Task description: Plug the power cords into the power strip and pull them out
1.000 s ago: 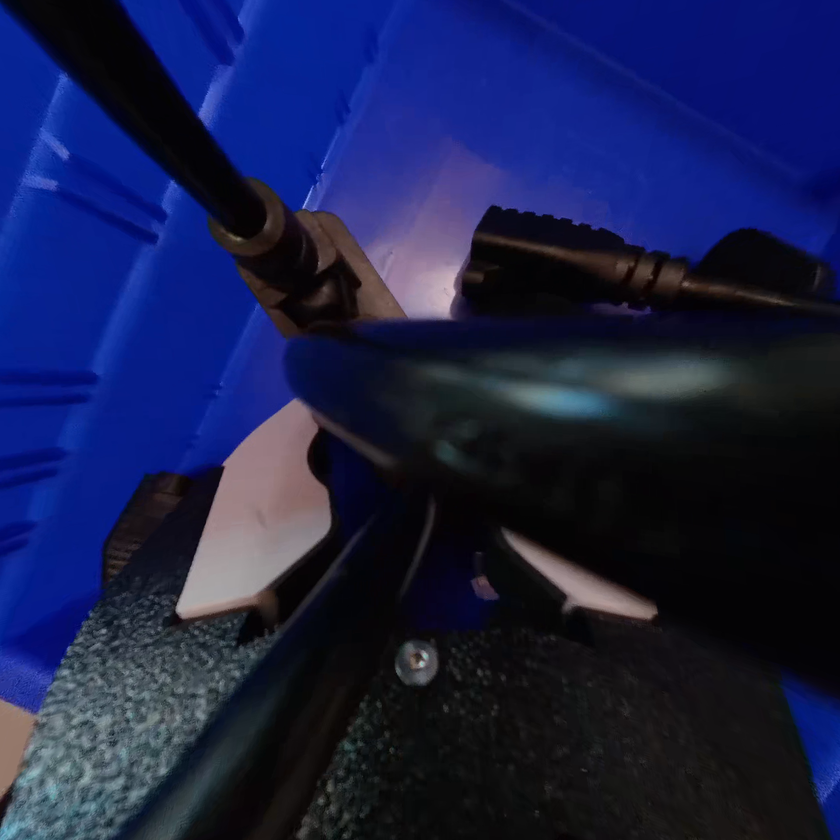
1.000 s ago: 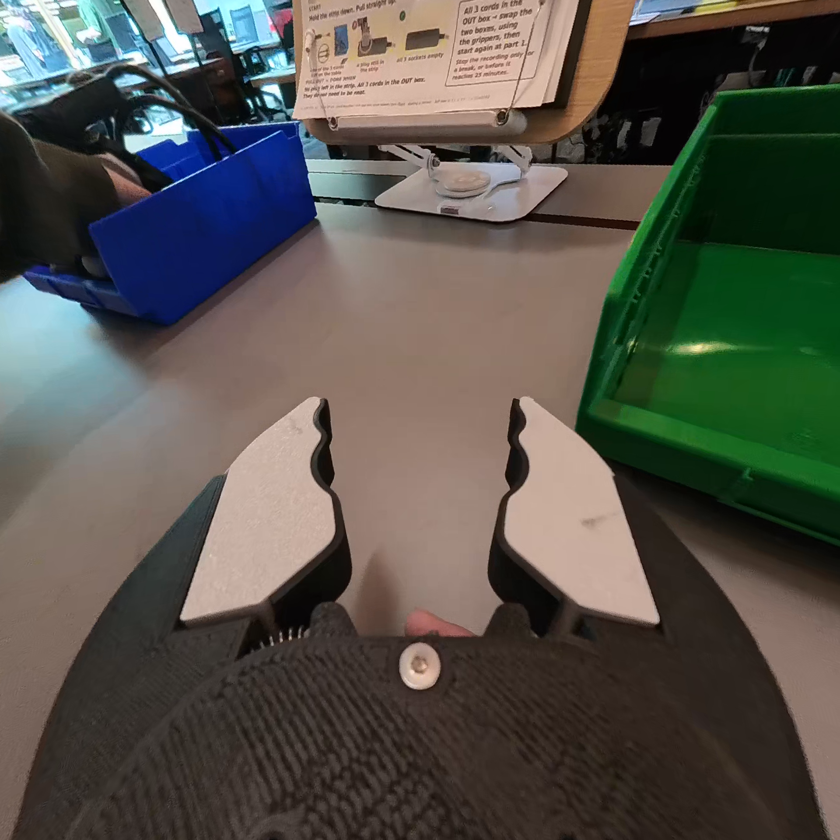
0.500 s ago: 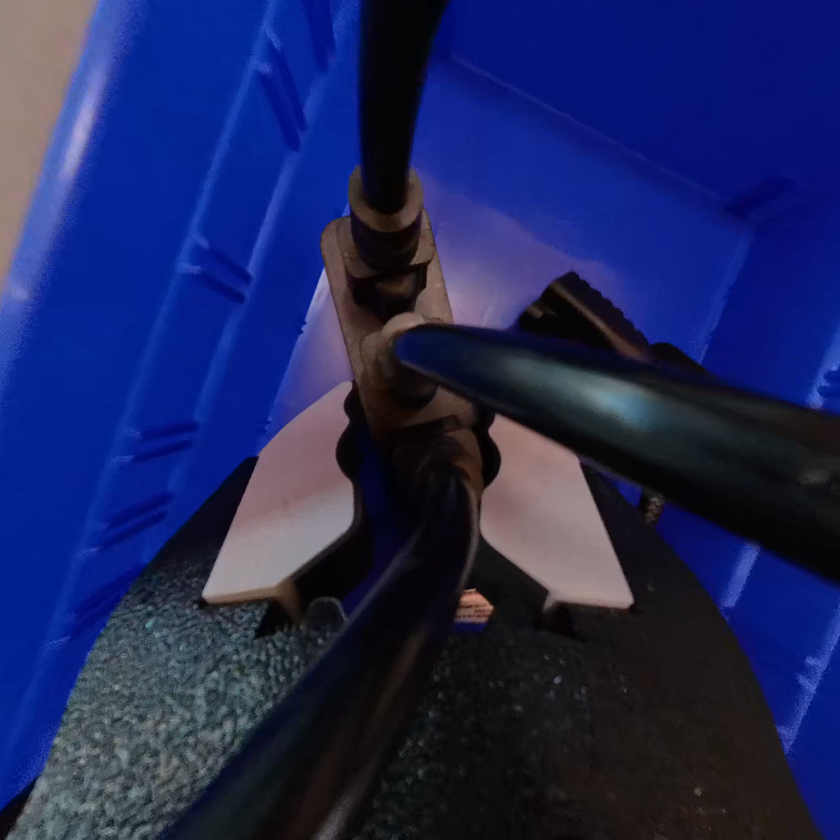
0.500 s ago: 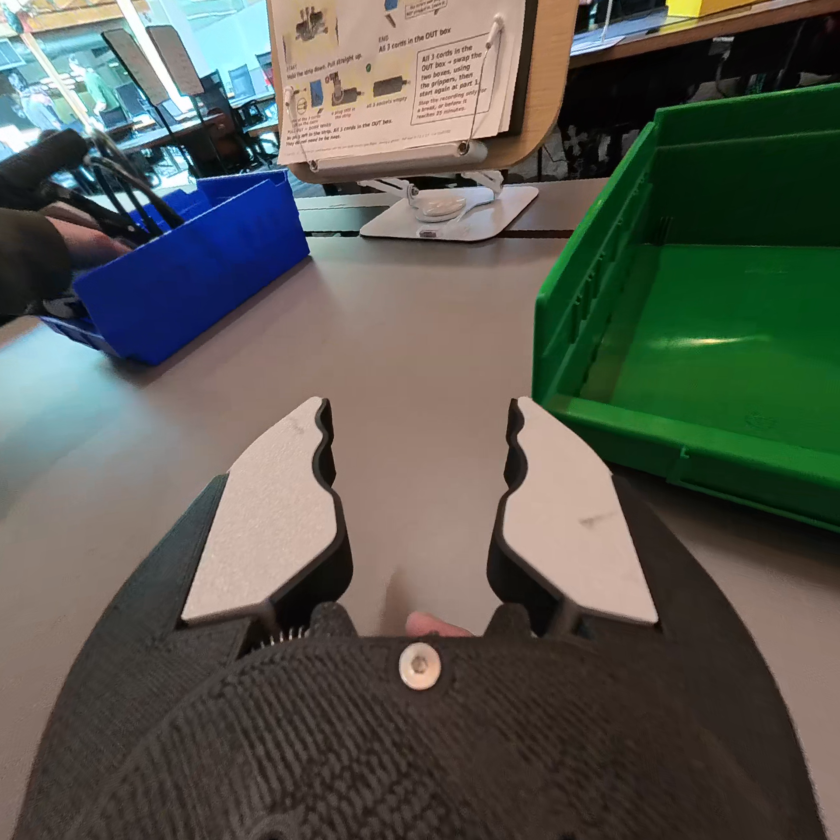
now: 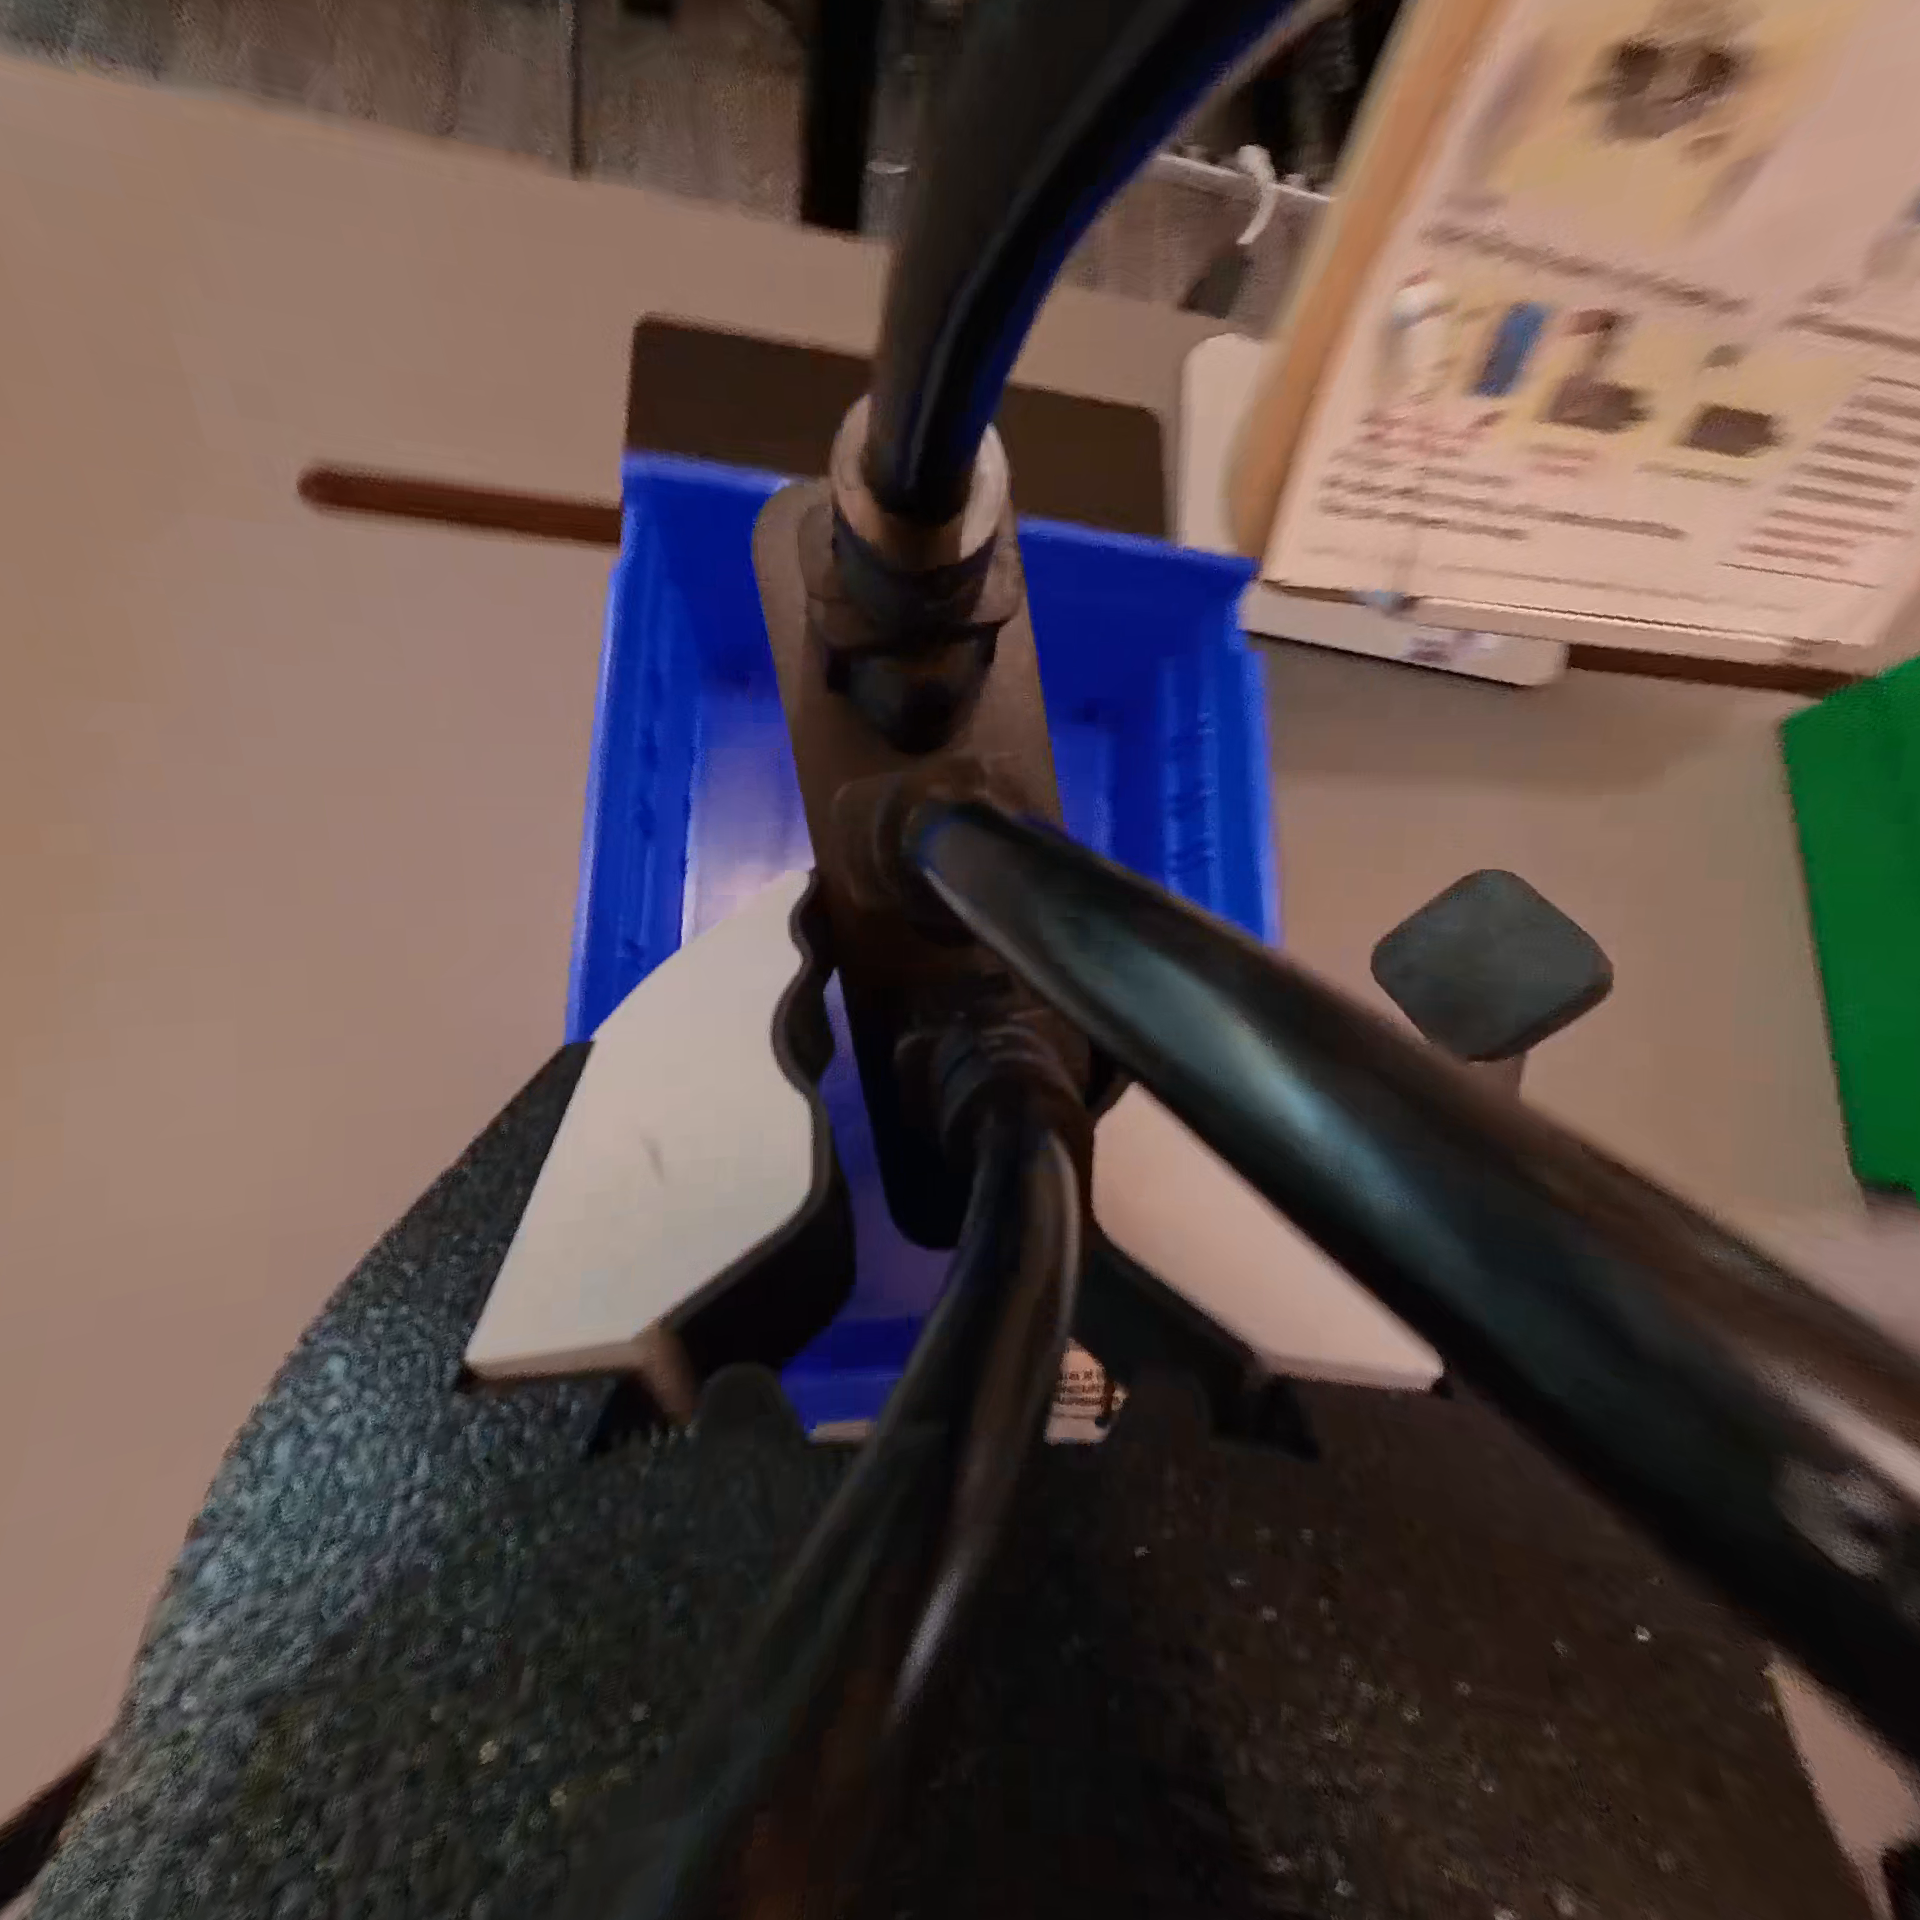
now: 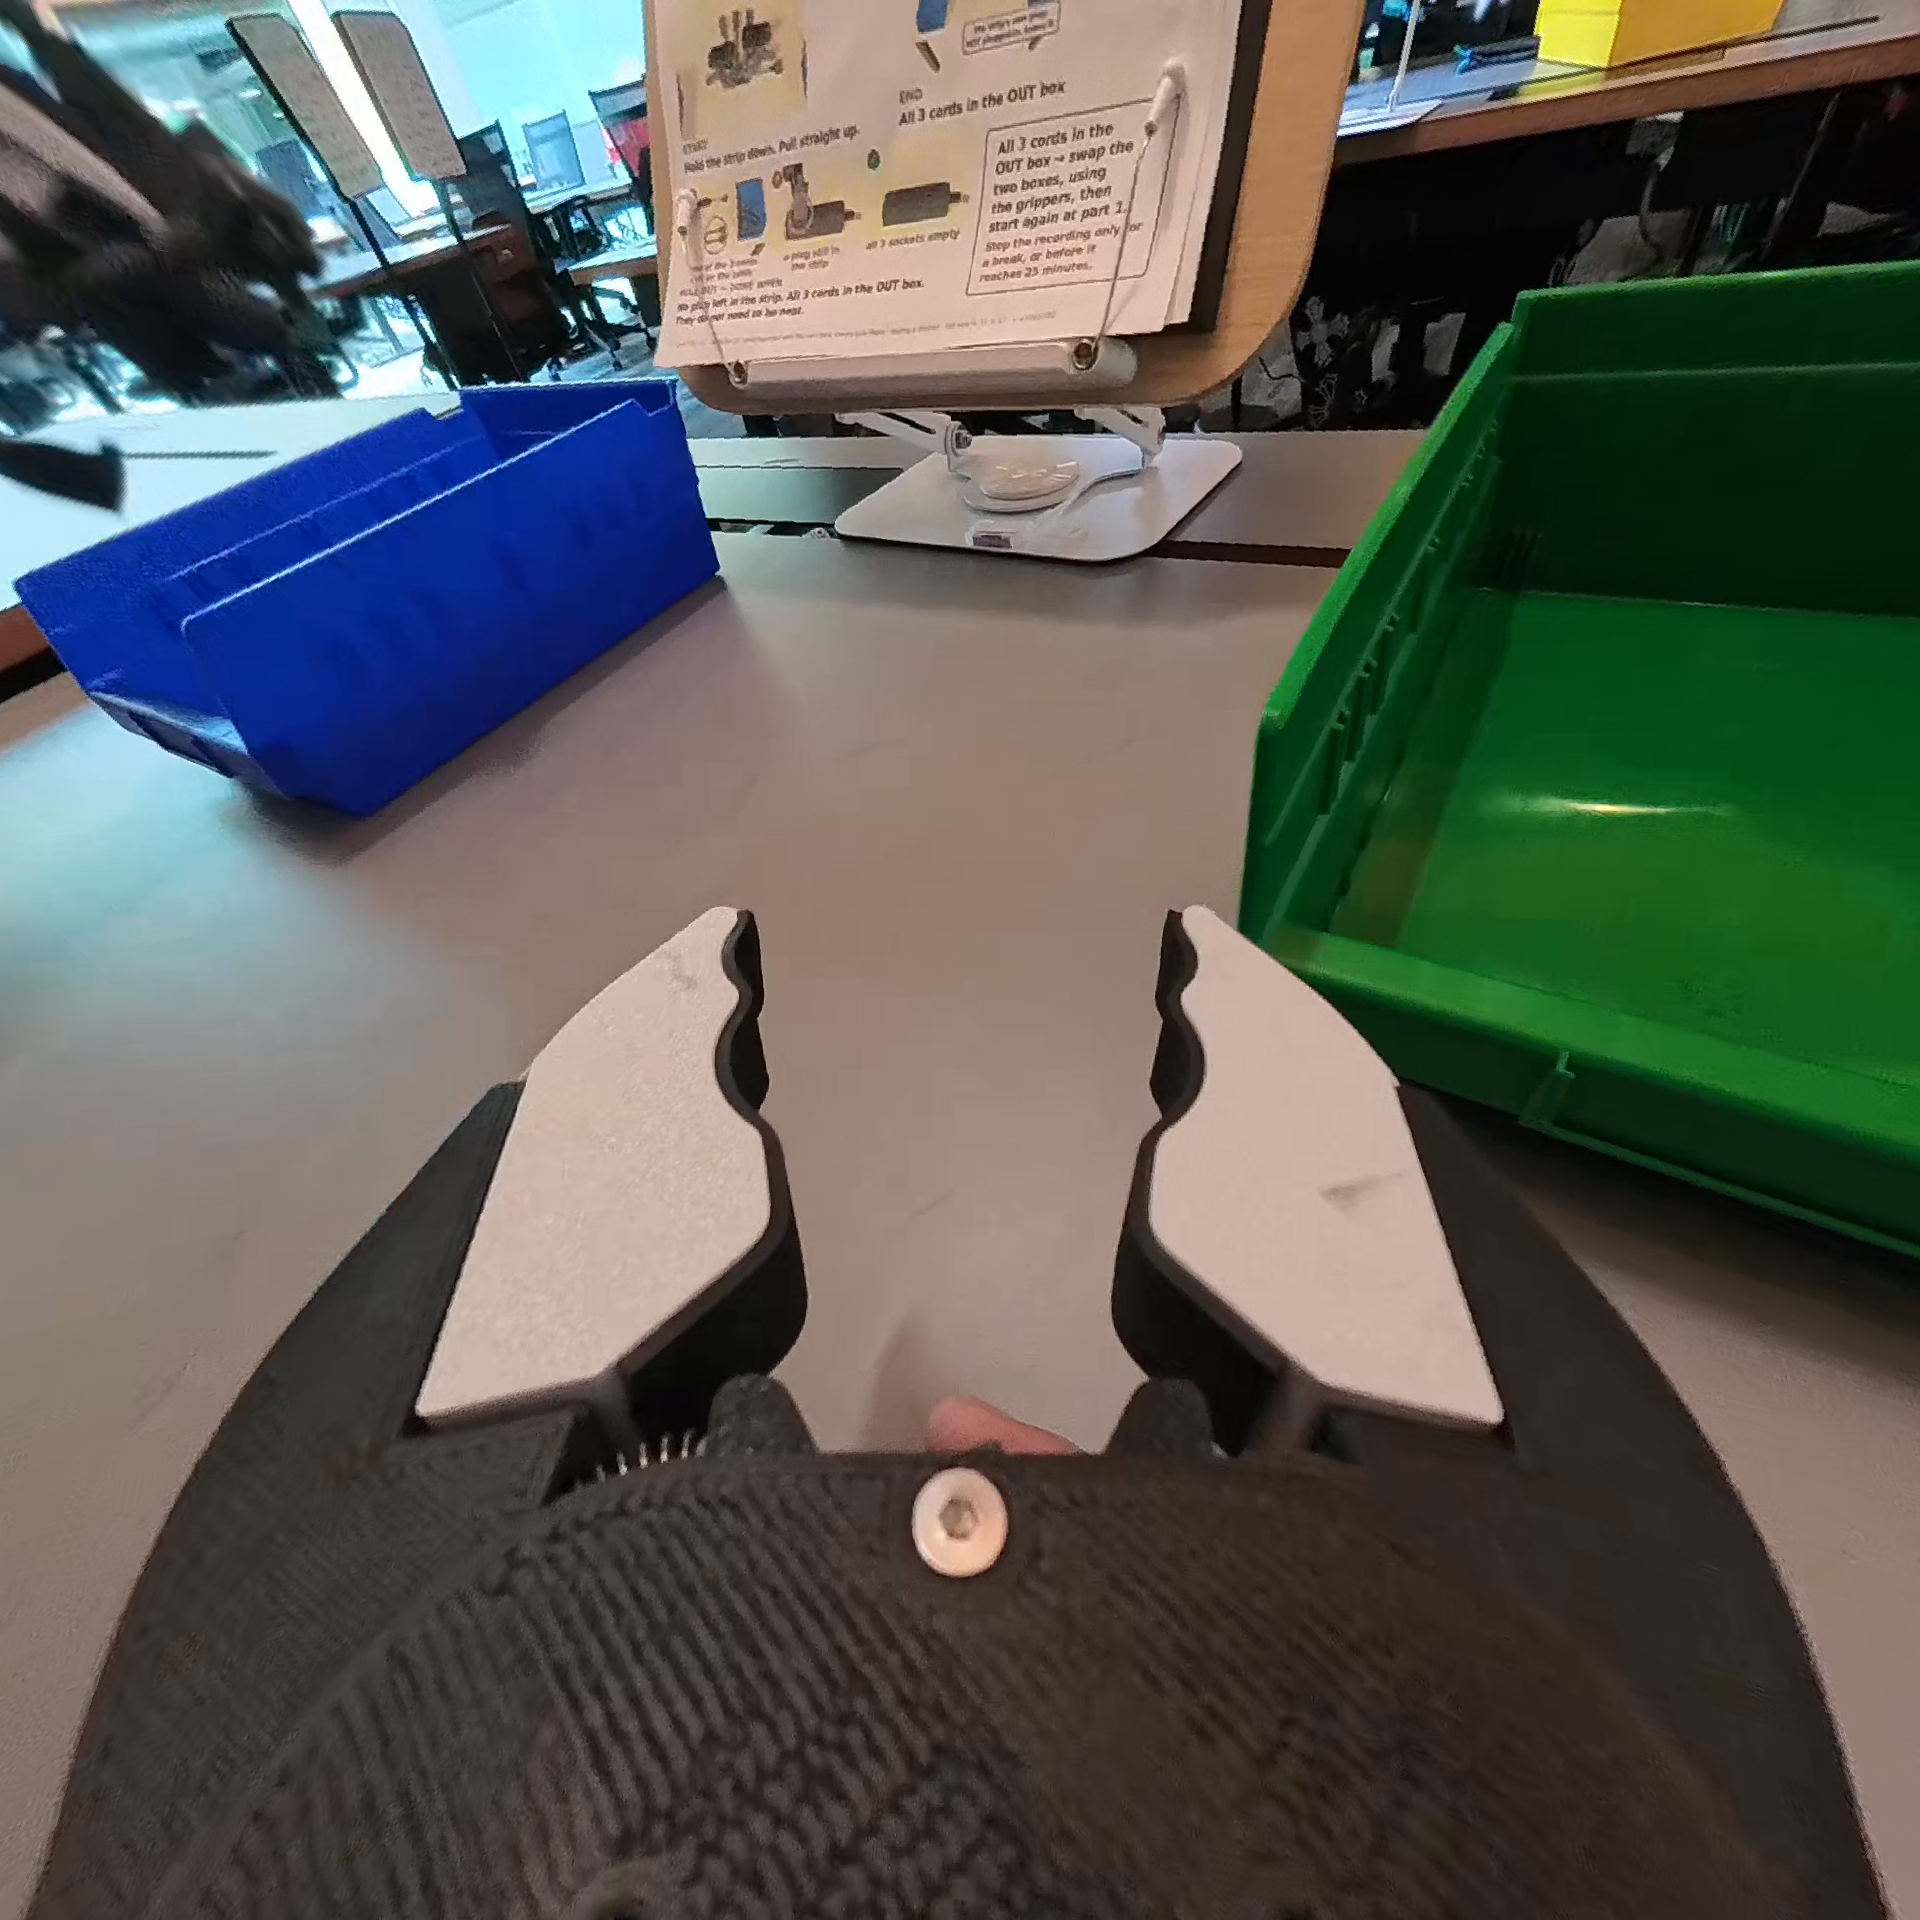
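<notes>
In the left wrist view my left gripper (image 5: pixel 935 997) is shut on a dark power strip (image 5: pixel 914 935) and holds it high above the blue bin (image 5: pixel 665 727). Three black cords are plugged into the strip: one (image 5: pixel 935 343) runs up, one (image 5: pixel 1299 1122) runs to the lower right, one (image 5: pixel 997 1299) runs down over the gripper. A loose black plug (image 5: pixel 1491 966) hangs at the right. My right gripper (image 6: pixel 961 935) is open and empty, low over the grey table (image 6: pixel 935 748) between the blue bin (image 6: pixel 416 644) and the green bin (image 6: pixel 1558 831).
The green bin is empty and also shows at the right edge of the left wrist view (image 5: pixel 1860 935). An instruction sheet on a stand (image 6: pixel 987 488) is at the back of the table. A blurred dark sleeve (image 6: pixel 135 260) is at the upper left. My right fingertips sit around 50 cm from my left ones.
My left gripper has risen out of the blue bin with the strip and its cords, which now hang above it. My right gripper stays open and has shifted slightly.
</notes>
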